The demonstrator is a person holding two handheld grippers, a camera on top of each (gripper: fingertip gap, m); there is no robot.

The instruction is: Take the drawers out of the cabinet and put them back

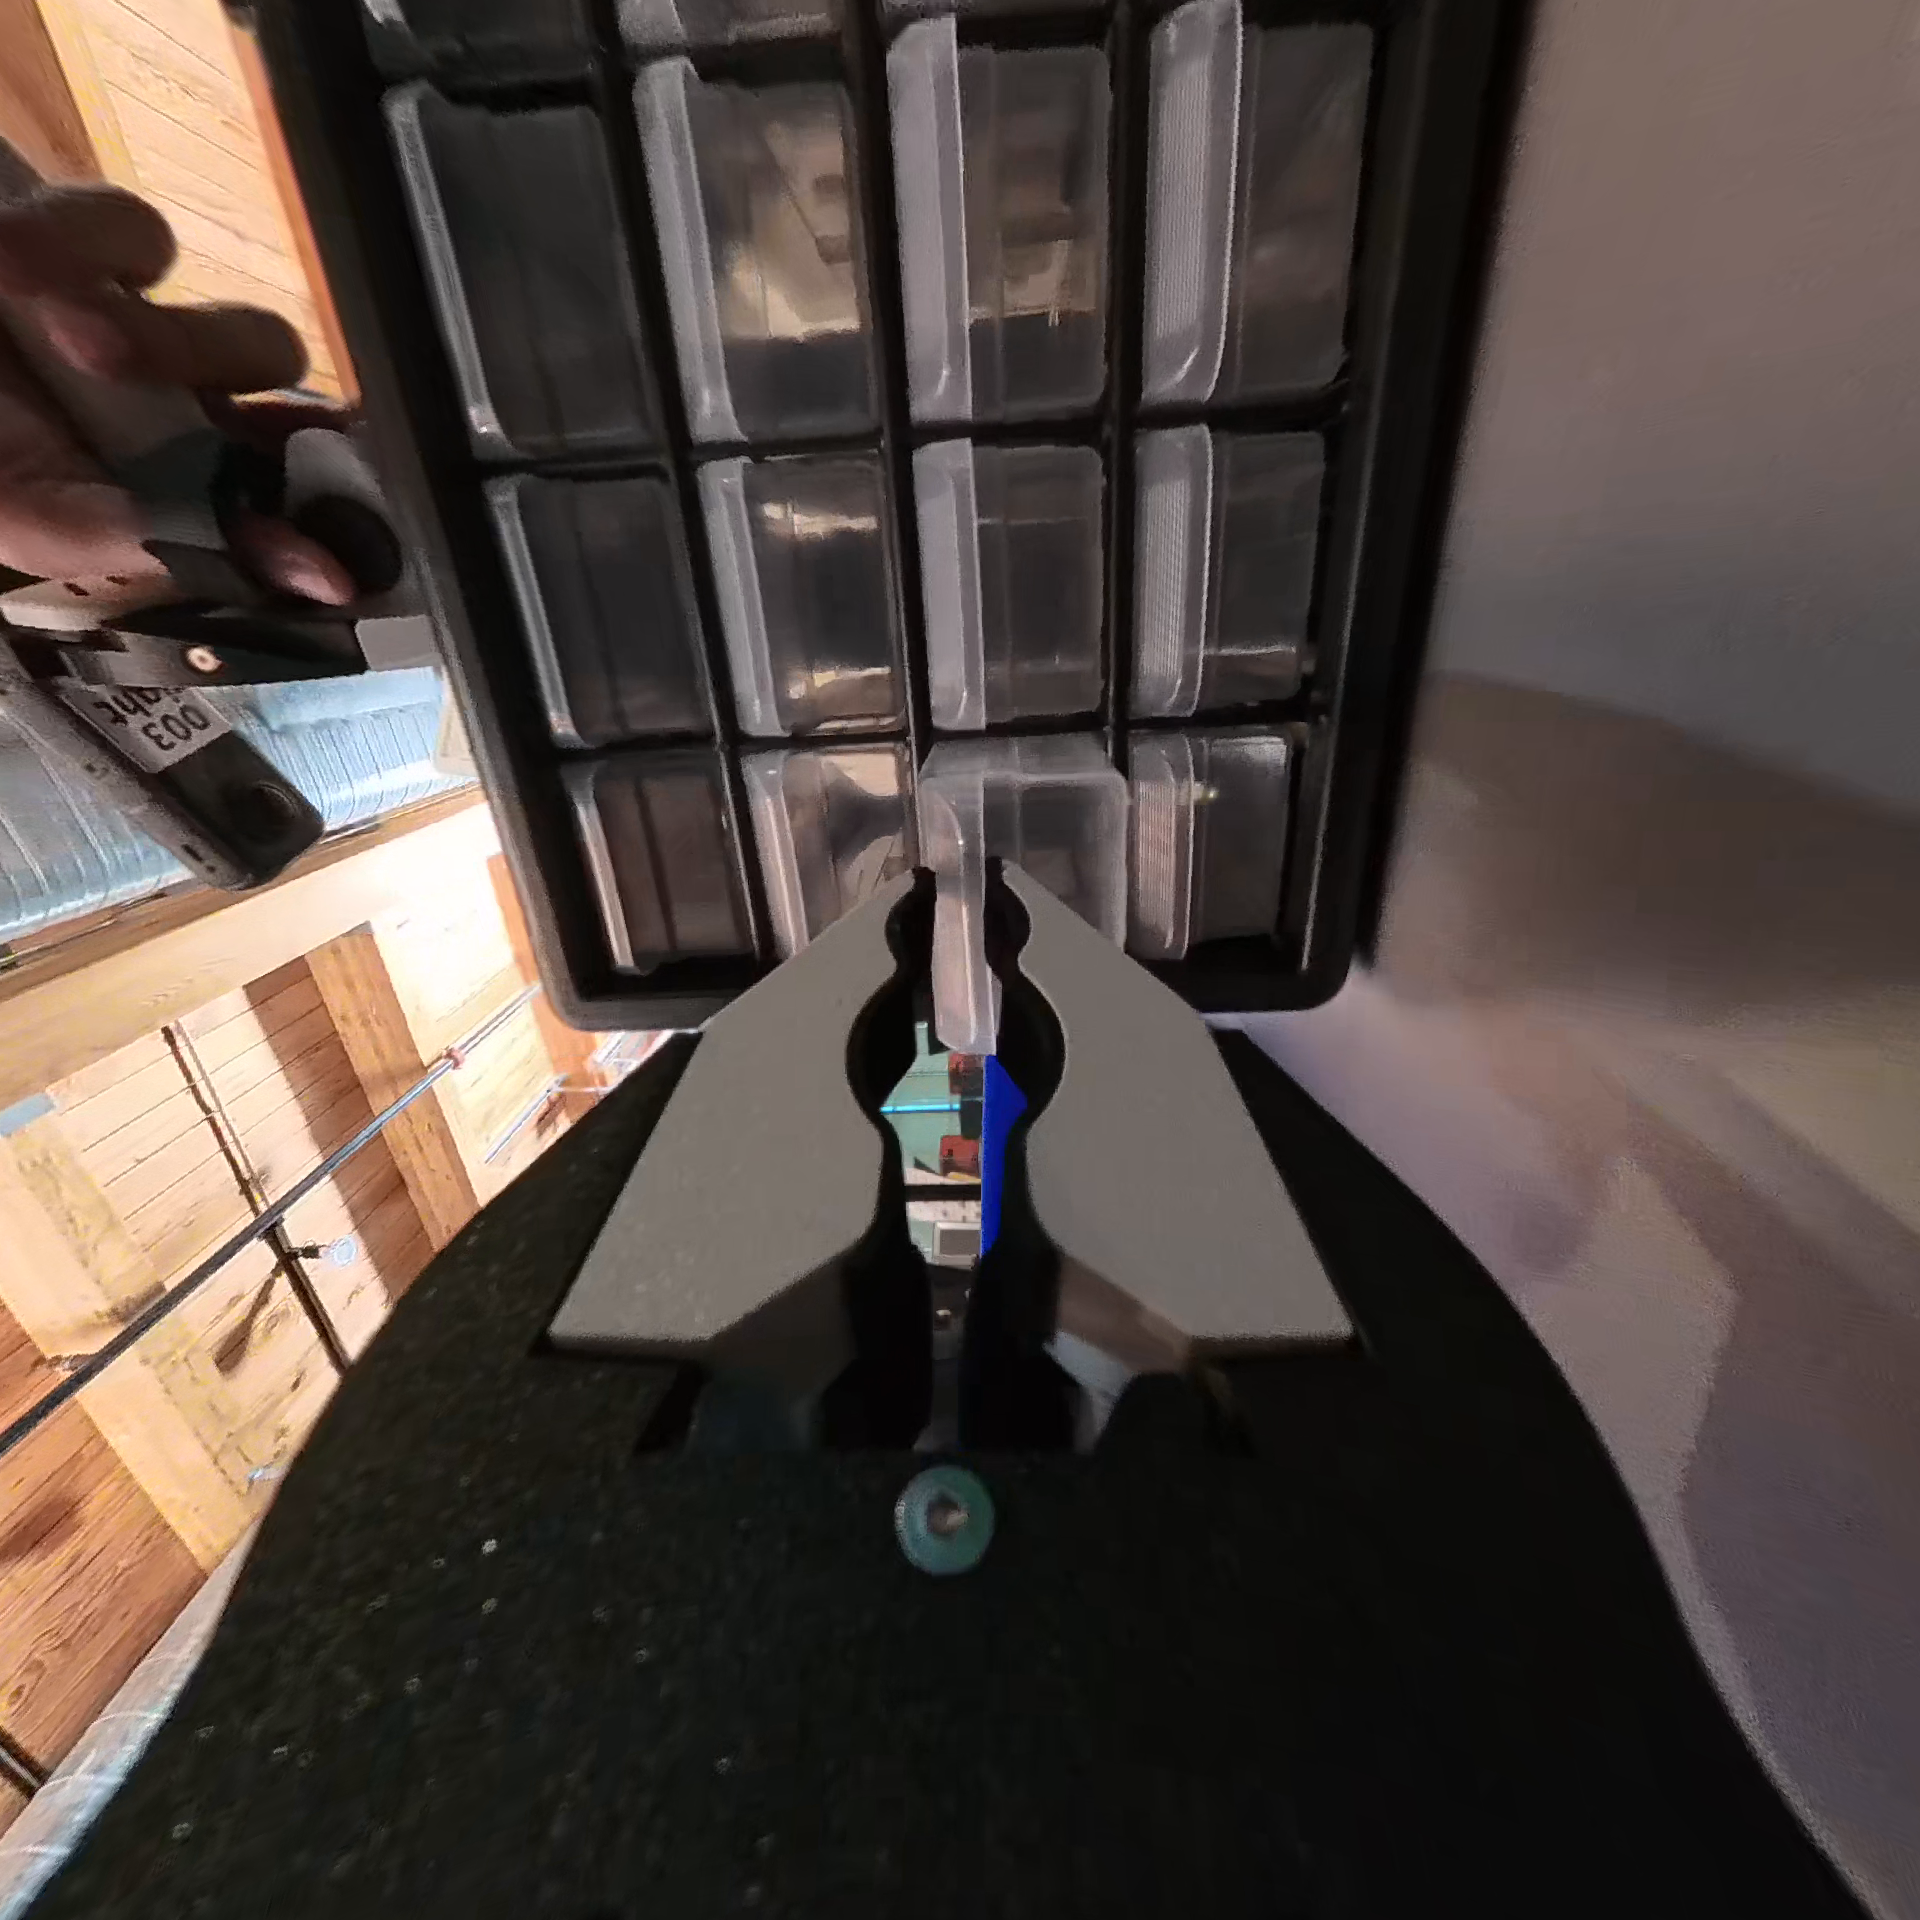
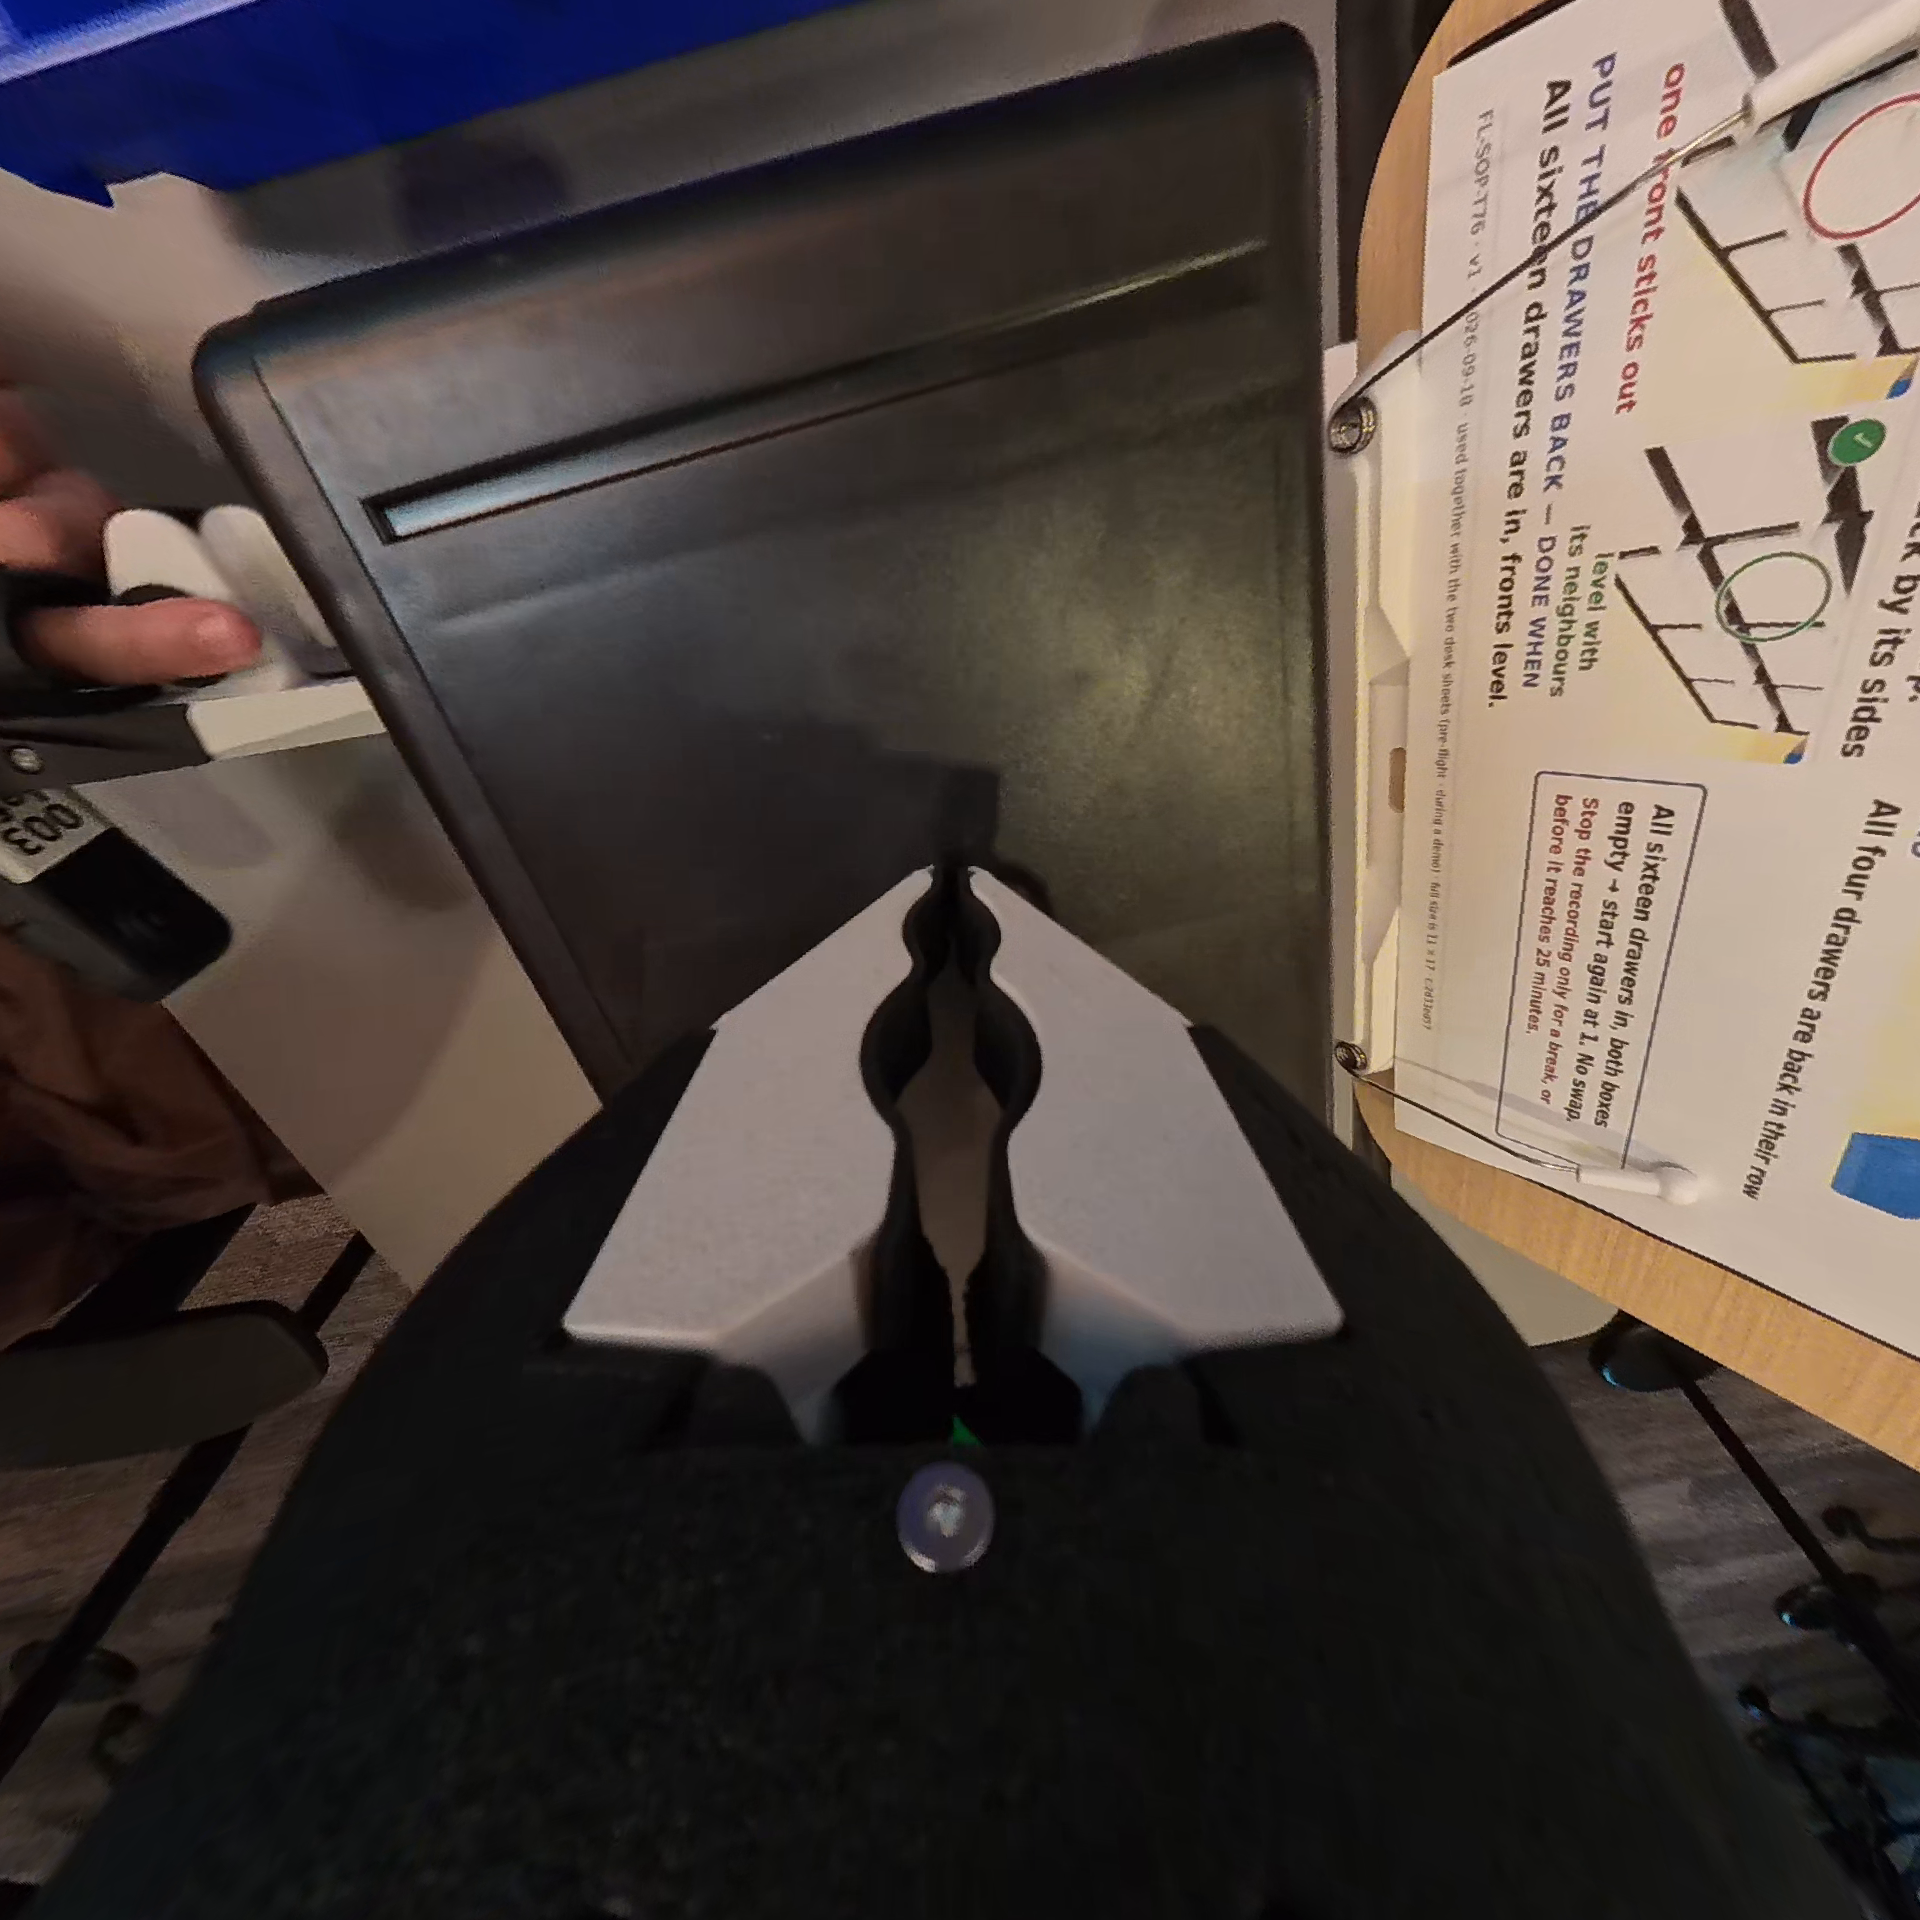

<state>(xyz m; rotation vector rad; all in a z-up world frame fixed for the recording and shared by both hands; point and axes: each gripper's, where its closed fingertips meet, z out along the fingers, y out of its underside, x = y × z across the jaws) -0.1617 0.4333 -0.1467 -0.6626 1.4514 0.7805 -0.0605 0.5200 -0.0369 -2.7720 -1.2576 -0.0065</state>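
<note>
Left wrist view: the left gripper [image 1: 964, 935] pinches the handle tab of a clear plastic drawer [image 1: 1023, 821] seated in the black cabinet [image 1: 1351, 727].
Right gripper [image 2: 951, 883] is pressed together against the cabinet's back panel [image 2: 831, 582], apparently bracing it. Drawer looks light, stiff and slick; the thin tab is the natural hold.

A printed instruction sheet [image 2: 1621, 644] with diagrams lies right of the black cabinet [image 2: 831, 582]; a small printed sticker [image 1: 156, 727] sits on the far gripper, left of the cabinet.
</note>
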